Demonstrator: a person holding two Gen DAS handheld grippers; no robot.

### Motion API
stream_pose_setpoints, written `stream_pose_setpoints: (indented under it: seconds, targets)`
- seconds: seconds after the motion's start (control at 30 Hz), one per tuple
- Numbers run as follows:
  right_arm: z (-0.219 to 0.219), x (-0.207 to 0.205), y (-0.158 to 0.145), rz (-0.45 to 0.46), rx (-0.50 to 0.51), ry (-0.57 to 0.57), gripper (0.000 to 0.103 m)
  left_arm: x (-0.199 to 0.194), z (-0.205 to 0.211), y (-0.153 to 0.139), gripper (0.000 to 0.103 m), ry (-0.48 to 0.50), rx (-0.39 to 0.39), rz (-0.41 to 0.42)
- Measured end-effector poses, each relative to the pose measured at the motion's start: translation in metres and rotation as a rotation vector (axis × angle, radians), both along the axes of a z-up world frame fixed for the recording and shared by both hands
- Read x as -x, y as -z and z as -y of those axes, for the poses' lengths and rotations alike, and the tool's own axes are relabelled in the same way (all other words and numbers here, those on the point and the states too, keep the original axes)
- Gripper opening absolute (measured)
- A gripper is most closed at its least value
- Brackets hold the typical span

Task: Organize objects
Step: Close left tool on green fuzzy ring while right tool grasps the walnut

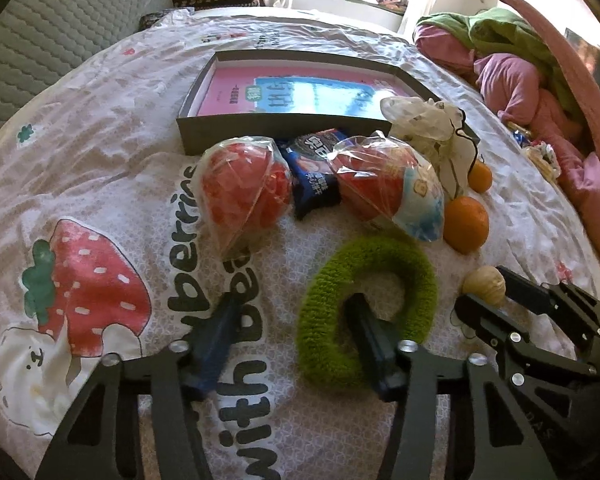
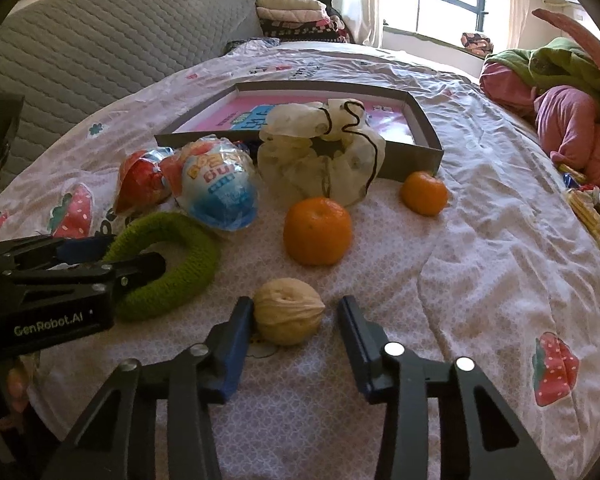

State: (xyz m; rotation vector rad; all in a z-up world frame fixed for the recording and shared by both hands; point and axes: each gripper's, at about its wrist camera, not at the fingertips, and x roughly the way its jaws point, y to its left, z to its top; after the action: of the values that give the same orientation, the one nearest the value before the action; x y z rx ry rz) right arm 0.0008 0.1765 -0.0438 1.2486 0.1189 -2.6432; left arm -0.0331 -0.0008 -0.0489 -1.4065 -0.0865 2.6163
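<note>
A green fuzzy ring [image 1: 384,256] lies on the strawberry-print bedsheet. My left gripper [image 1: 292,308] stands over its left band with one finger inside the hole and the other [image 1: 220,320] on the sheet, clear of the ring, so the jaws are open. In the right wrist view the same gripper [image 2: 132,250] and ring [image 2: 188,264] sit at the left. A pale walnut [image 2: 288,312] lies between the fingers of my right gripper [image 2: 294,312]. The left pad touches it and the right pad stands a small gap away. The left wrist view shows walnut [image 1: 484,284] and right gripper [image 1: 482,290] too.
A grey shallow box [image 1: 260,136] with a pink book inside lies beyond. Before it lie two bagged red snacks [image 1: 244,192] [image 1: 388,188], a blue packet [image 1: 312,168], a drawstring pouch [image 2: 320,160] and two oranges [image 2: 318,232] [image 2: 424,194]. Heaped clothes [image 1: 520,72] are at right.
</note>
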Motion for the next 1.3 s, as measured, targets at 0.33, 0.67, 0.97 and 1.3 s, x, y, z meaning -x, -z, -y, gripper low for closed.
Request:
stream_pose_setpoints:
  seconds: [0.33,0.67,0.97,1.3]
  targets:
    - [0.0,-0.004,-0.004,-0.013,0.009,-0.019,0.036,-0.004,0.003,-0.002,0.016,0.014,-0.028,-0.008]
    - [-0.001,-0.008,-0.018,-0.049,0.032,-0.021,0.036,-0.014,0.0,-0.012,0.014,0.029,-0.043,-0.029]
    - [-0.002,-0.004,-0.03,-0.079,0.047,-0.024,0.036,-0.023,-0.003,-0.031,0.014,0.044,-0.051,-0.081]
    - [-0.005,0.008,-0.052,-0.13,0.058,-0.034,0.036,-0.021,-0.006,-0.051,0.014,0.043,-0.06,-0.125]
